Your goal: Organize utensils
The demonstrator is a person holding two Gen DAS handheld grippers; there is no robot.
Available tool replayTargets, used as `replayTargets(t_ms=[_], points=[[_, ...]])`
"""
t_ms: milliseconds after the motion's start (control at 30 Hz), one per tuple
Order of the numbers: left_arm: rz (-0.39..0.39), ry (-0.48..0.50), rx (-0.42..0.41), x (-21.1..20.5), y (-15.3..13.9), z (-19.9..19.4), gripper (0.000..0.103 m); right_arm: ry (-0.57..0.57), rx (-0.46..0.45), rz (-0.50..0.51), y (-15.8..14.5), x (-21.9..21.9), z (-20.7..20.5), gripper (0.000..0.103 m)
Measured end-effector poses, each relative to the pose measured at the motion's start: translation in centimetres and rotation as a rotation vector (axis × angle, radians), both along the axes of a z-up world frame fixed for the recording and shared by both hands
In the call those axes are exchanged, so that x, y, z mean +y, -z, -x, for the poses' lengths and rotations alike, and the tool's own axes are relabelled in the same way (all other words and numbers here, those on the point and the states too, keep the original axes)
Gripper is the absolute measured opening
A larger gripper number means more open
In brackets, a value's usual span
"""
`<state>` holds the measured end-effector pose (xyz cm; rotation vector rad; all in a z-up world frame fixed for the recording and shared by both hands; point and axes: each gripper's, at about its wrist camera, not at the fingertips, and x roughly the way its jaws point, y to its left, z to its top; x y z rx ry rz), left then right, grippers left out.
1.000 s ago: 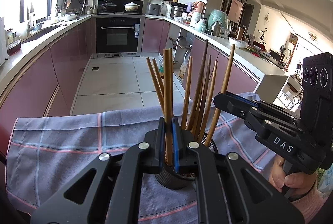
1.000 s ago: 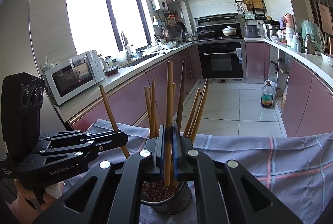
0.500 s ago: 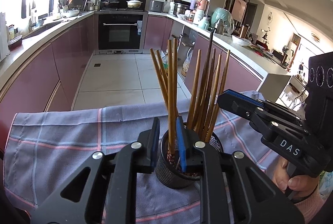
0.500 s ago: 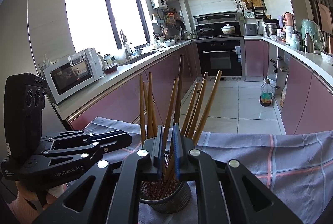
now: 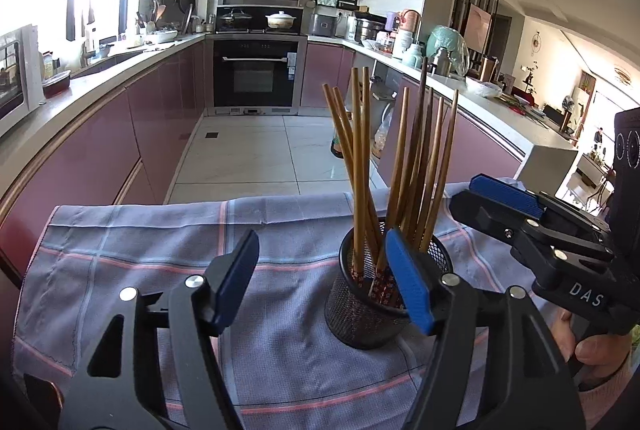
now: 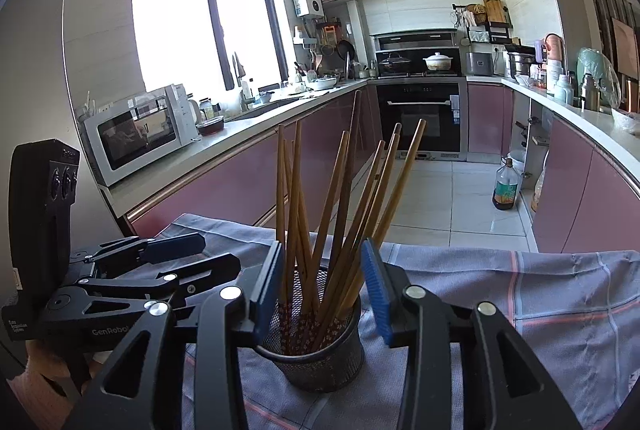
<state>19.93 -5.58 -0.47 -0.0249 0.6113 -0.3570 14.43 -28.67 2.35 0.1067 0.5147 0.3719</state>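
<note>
Release step: left gripper (image 5: 322,284) wide apart, right gripper (image 6: 324,286) half-spread, both just opened and empty; chopsticks (image 6: 332,214) stand in mesh cup (image 6: 320,362), lower centre (withdraw straight back, avoid clipping sticks).

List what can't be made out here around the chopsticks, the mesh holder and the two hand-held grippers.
- Chopsticks, right wrist view: lower tips hidden inside the mesh holder.
- Mesh holder, left wrist view: its near right side is covered by a finger of the left hand-held gripper.
- Right hand-held gripper, left wrist view: body cut off by the right edge.
- Both views: the surface under the checked cloth is covered.
</note>
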Motion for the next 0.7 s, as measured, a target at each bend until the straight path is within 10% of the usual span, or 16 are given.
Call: replayTargets(t_ms=[200, 367, 700], points=[[-0.009, -0.068, -0.077, 1.3, -0.1, 3.1, 0.098, 0.029, -0.048, -0.013, 0.6, -0.1, 2.8, 0.075], [-0.008, -0.12, -0.161, 2.6, 0.2, 6.7, 0.098, 0.086, -0.155, 0.014, 1.0, -0.1, 6.3, 0.097], [0.005, -0.197, -0.273, 4.7, 0.1, 13.1, 0.098, 0.13, -0.314, 0.07, 1.5, 1.6, 11.1, 0.097]])
